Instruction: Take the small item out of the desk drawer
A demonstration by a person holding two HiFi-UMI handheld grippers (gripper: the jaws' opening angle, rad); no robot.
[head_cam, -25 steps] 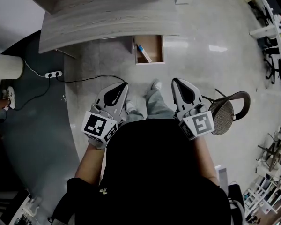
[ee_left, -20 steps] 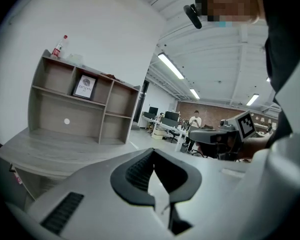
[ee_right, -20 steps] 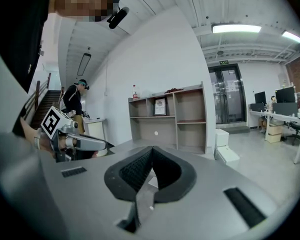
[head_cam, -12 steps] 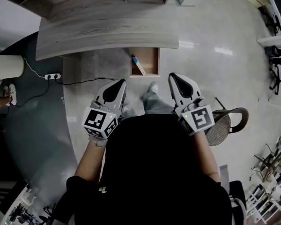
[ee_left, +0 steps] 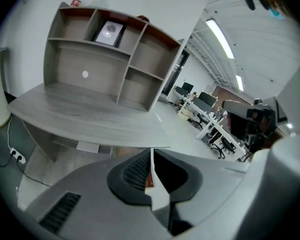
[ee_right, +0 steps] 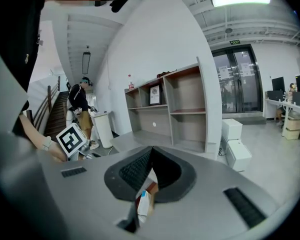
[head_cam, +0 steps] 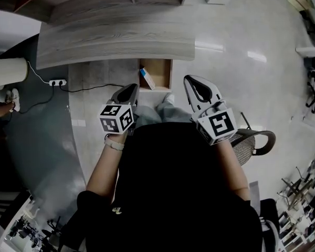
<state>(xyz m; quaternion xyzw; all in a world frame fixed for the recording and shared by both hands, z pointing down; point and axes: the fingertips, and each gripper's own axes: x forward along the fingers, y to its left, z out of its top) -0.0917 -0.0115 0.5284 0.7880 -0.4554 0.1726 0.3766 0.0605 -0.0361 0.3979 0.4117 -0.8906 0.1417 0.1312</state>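
Note:
The desk's drawer (head_cam: pixel 163 70) stands pulled out under the grey wooden desktop (head_cam: pixel 115 38). A small white and blue item (head_cam: pixel 146 79) lies along the drawer's left side. My left gripper (head_cam: pixel 133 87) hovers just short of the drawer's front left corner, jaws shut and empty, tips meeting in the left gripper view (ee_left: pixel 151 152). My right gripper (head_cam: pixel 188 80) hangs just right of the drawer's front, also shut with nothing held. In the right gripper view (ee_right: pixel 151 149) the small item (ee_right: pixel 143 205) shows through the gap below the closed jaws.
A brown mesh chair (head_cam: pixel 252 139) stands at my right. A power strip (head_cam: pixel 58 82) with a black cable lies on the floor left of the drawer. An open shelf unit (ee_left: pixel 110 59) rises behind the desktop. A person (ee_right: pixel 82 104) stands far off by a white bin.
I have come closer to the desk, and both grippers have moved forward toward the open drawer. The left gripper has rolled, so its marker cube shows two faces.

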